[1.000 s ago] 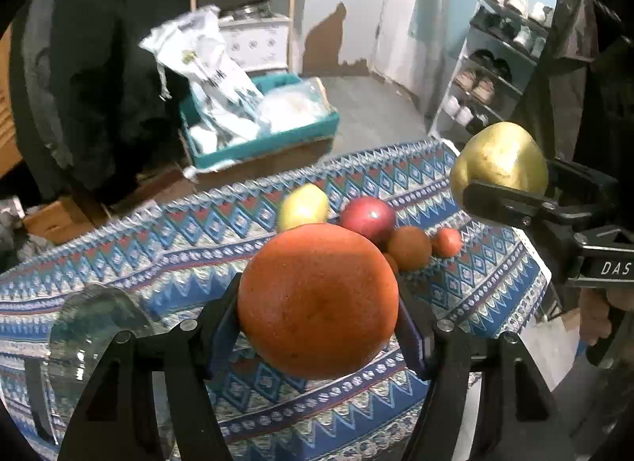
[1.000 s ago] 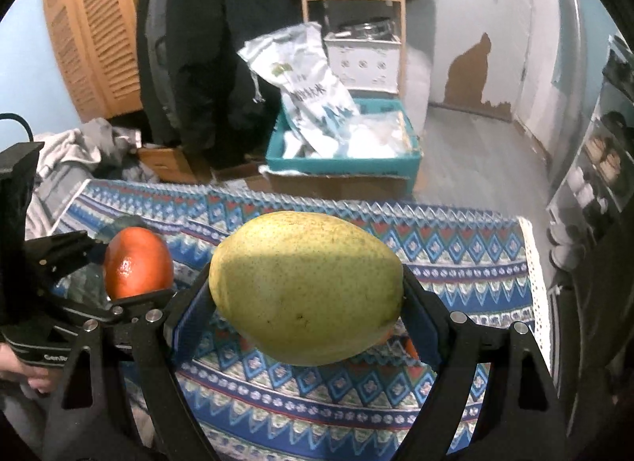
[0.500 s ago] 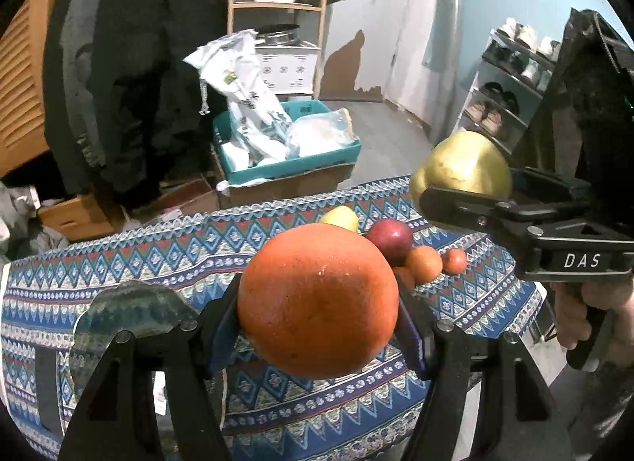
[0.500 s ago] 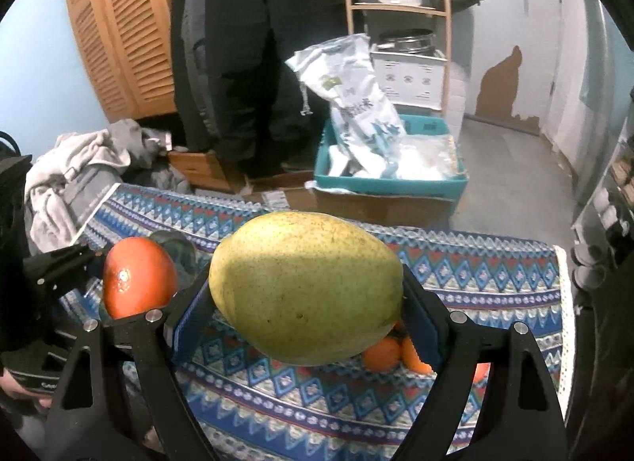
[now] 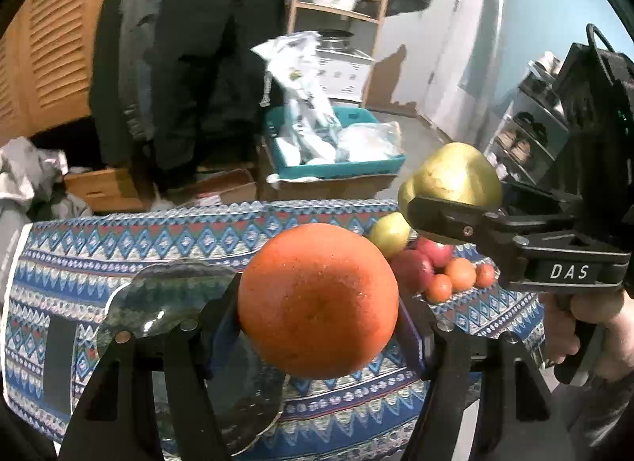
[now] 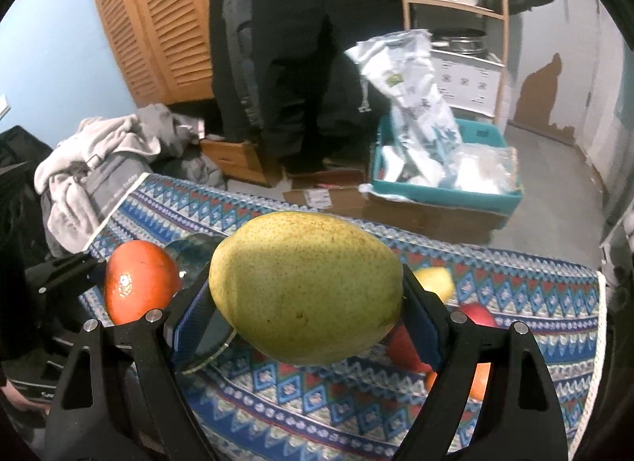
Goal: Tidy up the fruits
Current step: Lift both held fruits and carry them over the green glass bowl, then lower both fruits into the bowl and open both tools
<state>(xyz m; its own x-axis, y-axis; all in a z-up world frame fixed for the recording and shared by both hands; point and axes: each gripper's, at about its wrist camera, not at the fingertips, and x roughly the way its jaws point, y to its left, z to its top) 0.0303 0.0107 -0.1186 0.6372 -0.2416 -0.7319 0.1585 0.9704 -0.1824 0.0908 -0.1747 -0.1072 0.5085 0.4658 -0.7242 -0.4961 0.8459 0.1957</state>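
Left wrist view: your left fingers [image 5: 317, 302] are clamped on the orange [image 5: 317, 304] w/ the glass bowl [image 5: 166, 298] just below-left on the table [image 5: 79, 247], nearer than your right fingers [image 6: 307, 294], clamped across the pear [image 6: 307, 292].

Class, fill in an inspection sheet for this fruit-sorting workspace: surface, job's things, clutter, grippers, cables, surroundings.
Surface: patterned tablecloth covers the table.
Job's things: orange, pear, glass bowl; loose fruit pile lies on the cloth.
Clutter: dark flat rectangle on the cloth, identity unclear.
Grippers: left gripper clamps the orange; right gripper clamps the pear; both above the cloth.
Cables: black loop on the right device.
Surroundings: teal bin of bags, shelf, hanging coats, shoe rack.
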